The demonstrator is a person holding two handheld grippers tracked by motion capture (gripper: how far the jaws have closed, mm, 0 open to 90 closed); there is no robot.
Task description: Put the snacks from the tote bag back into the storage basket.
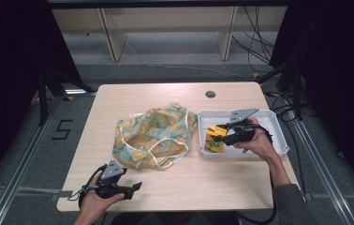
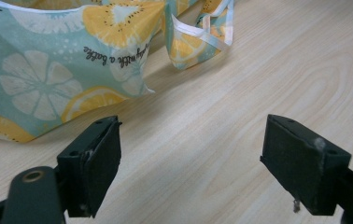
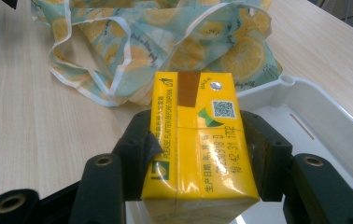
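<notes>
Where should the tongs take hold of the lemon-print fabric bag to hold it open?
Probably the white-trimmed handle loop of the lemon-print fabric bag, approached from the near table edge by the open left tongs. The loop lies loose on the wood toward that side, clear of the bunched cloth.

worktop [image 1: 175, 187]: light wood, round grommet hole [image 1: 210, 94] near far edge | floor [image 1: 20, 140]: grey, marked "5" [image 1: 62, 129] at left | beyond: pale wooden shelf unit [image 1: 165, 28], black cables [image 1: 254, 42] | sides: dark, metal rails [image 1: 16, 173]
</notes>
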